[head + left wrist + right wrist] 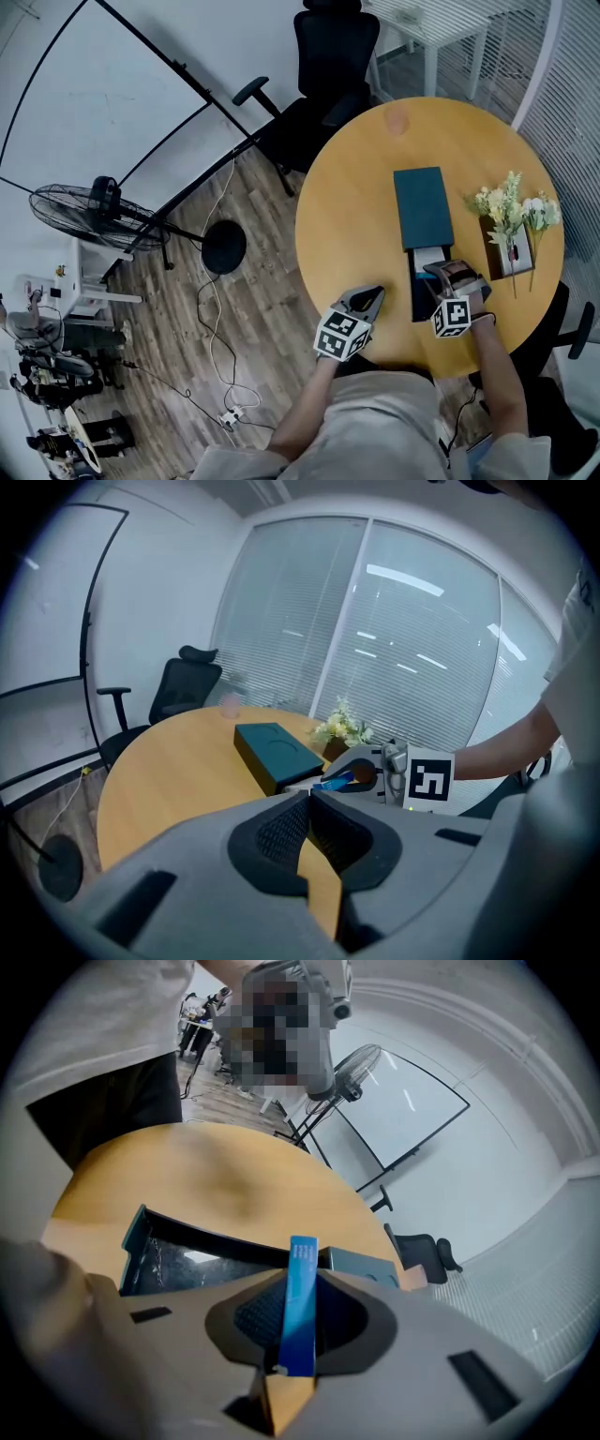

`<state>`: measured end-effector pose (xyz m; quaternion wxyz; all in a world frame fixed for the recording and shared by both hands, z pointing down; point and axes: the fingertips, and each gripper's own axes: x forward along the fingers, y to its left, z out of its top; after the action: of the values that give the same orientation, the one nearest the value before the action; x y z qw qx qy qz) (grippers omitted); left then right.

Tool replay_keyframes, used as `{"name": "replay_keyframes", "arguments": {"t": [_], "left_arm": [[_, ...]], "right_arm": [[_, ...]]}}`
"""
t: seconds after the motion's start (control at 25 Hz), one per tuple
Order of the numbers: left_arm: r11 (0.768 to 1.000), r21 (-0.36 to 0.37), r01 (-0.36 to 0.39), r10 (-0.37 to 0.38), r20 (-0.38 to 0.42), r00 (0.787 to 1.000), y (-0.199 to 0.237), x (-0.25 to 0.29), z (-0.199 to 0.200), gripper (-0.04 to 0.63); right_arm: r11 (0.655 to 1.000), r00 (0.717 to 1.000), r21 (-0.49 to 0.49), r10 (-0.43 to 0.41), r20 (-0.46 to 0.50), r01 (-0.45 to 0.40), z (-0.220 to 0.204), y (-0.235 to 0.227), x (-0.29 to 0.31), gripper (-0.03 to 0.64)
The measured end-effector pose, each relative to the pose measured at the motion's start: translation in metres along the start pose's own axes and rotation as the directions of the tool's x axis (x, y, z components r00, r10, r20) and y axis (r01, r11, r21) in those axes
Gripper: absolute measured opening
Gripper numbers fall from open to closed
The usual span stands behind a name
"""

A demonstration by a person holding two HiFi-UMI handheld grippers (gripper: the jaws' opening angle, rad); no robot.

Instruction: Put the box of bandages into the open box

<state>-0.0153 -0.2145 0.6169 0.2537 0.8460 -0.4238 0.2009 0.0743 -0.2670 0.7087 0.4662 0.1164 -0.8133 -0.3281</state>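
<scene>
My right gripper (298, 1335) is shut on the thin blue box of bandages (302, 1302), which it holds edge-on just above the open box (178, 1251), a dark tray with a shiny lining. In the head view the right gripper (441, 273) hangs over the open box (416, 302) at the table's near side. The box's dark teal lid (422, 206) lies right behind it. My left gripper (368, 298) rests near the table's front edge, to the left of the open box, shut with nothing in it. The left gripper view shows its pads (281, 832) together and the bandage box (339, 781) beyond them.
A small planter of white flowers (511, 223) stands to the right of the lid on the round wooden table (347, 216). A black office chair (333, 56) is at the table's far side. A floor fan (94, 211) and cables lie at the left.
</scene>
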Motion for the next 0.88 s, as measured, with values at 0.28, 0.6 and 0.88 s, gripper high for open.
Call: {"name": "replay_keyframes", "arguments": {"t": [0.28, 0.6, 0.88], "left_arm": [[1.0, -0.008, -0.01, 0.01, -0.011, 1.0, 0.001, 0.003, -0.005, 0.011], [1.0, 0.011, 0.013, -0.013, -0.04, 0.999, -0.008, 0.013, -0.012, 0.011], [1.0, 0.017, 0.012, -0.011, -0.039, 0.999, -0.01, 0.011, -0.011, 0.011]], "right_arm": [[0.999, 0.999, -0.033, 0.031, 0.035, -0.03, 0.0, 0.014, -0.001, 0.081], [0.998, 0.998, -0.017, 0.053, 0.041, -0.053, -0.002, 0.026, 0.0, 0.094], [0.996, 0.995, -0.006, 0.09, 0.031, -0.09, -0.003, 0.037, -0.001, 0.108]]}}
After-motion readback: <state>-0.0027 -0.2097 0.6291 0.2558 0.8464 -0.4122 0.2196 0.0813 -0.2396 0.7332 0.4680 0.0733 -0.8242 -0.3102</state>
